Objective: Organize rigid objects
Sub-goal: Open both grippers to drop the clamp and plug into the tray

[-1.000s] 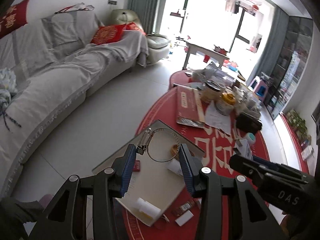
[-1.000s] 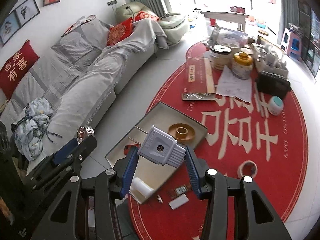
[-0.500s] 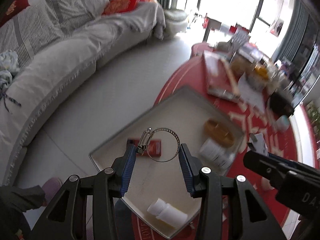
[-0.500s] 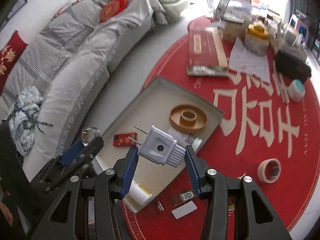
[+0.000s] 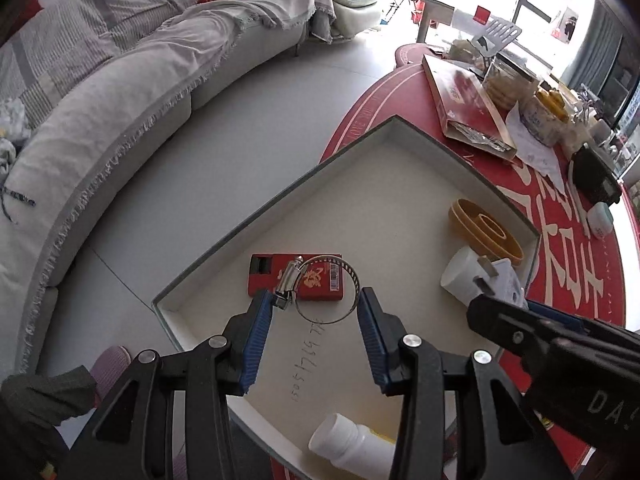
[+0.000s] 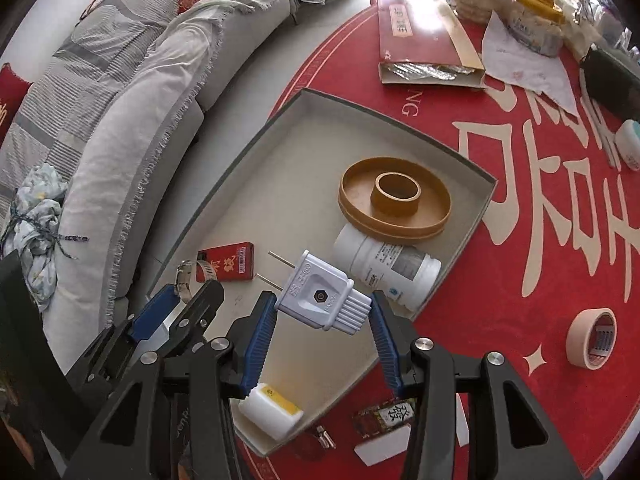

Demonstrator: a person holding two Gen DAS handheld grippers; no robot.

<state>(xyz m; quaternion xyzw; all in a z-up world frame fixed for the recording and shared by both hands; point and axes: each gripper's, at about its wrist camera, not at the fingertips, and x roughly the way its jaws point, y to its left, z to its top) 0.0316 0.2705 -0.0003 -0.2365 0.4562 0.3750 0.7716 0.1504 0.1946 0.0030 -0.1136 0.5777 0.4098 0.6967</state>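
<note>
In the left wrist view, the left gripper (image 5: pixel 316 312) held a metal hose clamp (image 5: pixel 322 289) between its blue pads, jaws partly closed on the ring, its screw housing against the left pad. Beyond the jaws lay a red box (image 5: pixel 316 276) on the floor of the tray (image 5: pixel 280 196); ahead and to the right sat a tan spool (image 5: pixel 486 230) and a white jar (image 5: pixel 460 278). In the right wrist view, the right gripper (image 6: pixel 323 312) pinched a white plug (image 6: pixel 322 298), prongs pointing left and away. Past the jaws lay the jar (image 6: pixel 386 266) and spool (image 6: pixel 394 204); a tape roll (image 6: pixel 592 338) sat to the right on the red mat (image 6: pixel 520 280).
</note>
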